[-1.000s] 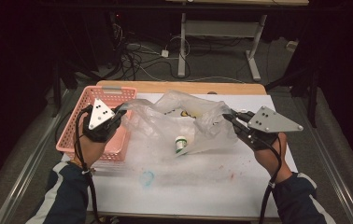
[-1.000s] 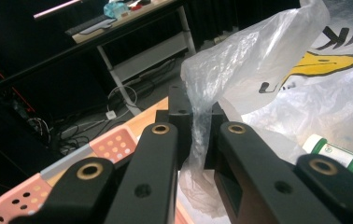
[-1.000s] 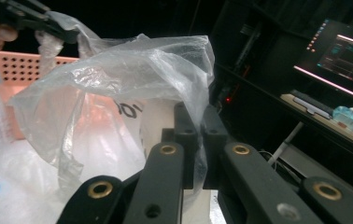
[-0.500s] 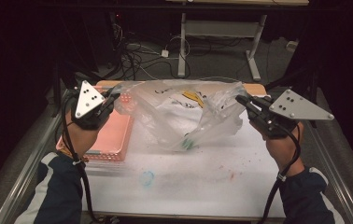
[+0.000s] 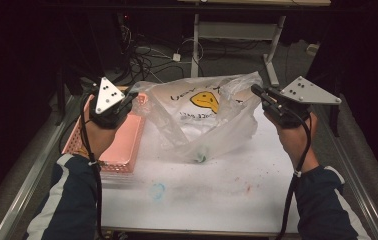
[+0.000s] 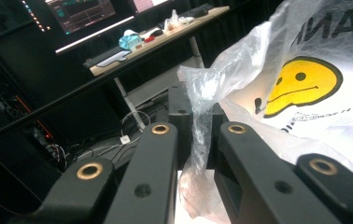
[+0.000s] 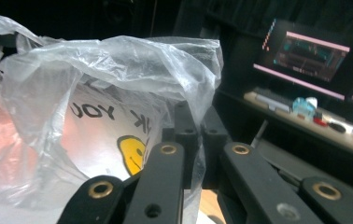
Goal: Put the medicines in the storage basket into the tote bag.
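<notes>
noted a clear plastic bag [image 5: 202, 117] with a yellow smiley face print, held up over the white table [image 5: 217, 195] and stretched between the two tongs. found the left gripper [image 5: 127, 102] clamped on the bag's left edge; in the left gripper view, saw a twisted strip of the plastic [image 6: 202, 116] pinched between the closed jaws. found the right gripper [image 5: 257, 92] clamped on the bag's right edge; in the right gripper view, saw the film [image 7: 118, 79] bunched over and between the closed jaws. observed the bag's bottom sagging down to the table top, with a small green and white item [image 5: 200, 156] lying inside at its lowest point, too blurred to identify. recorded a pink basket [image 5: 122, 145] on the table's left side, just beside the bag and under the left hand [image 5: 99, 135]. recorded faint blue and red stains on the table surface nearer the person. saw cables on the floor beyond the table
</notes>
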Motion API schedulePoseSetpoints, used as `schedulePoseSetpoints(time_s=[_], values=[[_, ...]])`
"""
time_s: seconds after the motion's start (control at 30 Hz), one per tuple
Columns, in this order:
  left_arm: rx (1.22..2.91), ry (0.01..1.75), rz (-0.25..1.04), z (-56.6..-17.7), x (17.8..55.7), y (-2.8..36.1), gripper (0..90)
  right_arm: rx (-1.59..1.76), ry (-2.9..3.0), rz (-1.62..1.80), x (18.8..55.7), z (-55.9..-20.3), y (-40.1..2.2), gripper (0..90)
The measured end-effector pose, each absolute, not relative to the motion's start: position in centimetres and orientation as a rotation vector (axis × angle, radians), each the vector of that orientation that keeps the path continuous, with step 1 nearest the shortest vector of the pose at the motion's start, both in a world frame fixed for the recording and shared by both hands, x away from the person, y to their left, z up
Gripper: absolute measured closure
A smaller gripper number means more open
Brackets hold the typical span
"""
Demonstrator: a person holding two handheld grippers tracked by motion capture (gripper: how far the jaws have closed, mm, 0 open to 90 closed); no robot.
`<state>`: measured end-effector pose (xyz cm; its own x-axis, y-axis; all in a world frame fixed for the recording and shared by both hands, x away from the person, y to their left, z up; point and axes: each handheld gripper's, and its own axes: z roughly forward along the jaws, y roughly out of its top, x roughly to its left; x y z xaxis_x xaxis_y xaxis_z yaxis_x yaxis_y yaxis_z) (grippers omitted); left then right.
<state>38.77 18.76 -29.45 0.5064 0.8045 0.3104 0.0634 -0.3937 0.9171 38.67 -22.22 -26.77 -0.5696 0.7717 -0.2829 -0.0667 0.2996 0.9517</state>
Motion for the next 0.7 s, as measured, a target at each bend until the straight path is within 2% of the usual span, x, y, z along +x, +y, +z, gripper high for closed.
schedulePoseSetpoints(time_s=[0.7], values=[[1.868, 0.756, 0.937, -32.6, 47.4, 13.7, 86.0, 0.859, 1.803, 1.226, 46.4, -29.3, -23.7, 90.0]])
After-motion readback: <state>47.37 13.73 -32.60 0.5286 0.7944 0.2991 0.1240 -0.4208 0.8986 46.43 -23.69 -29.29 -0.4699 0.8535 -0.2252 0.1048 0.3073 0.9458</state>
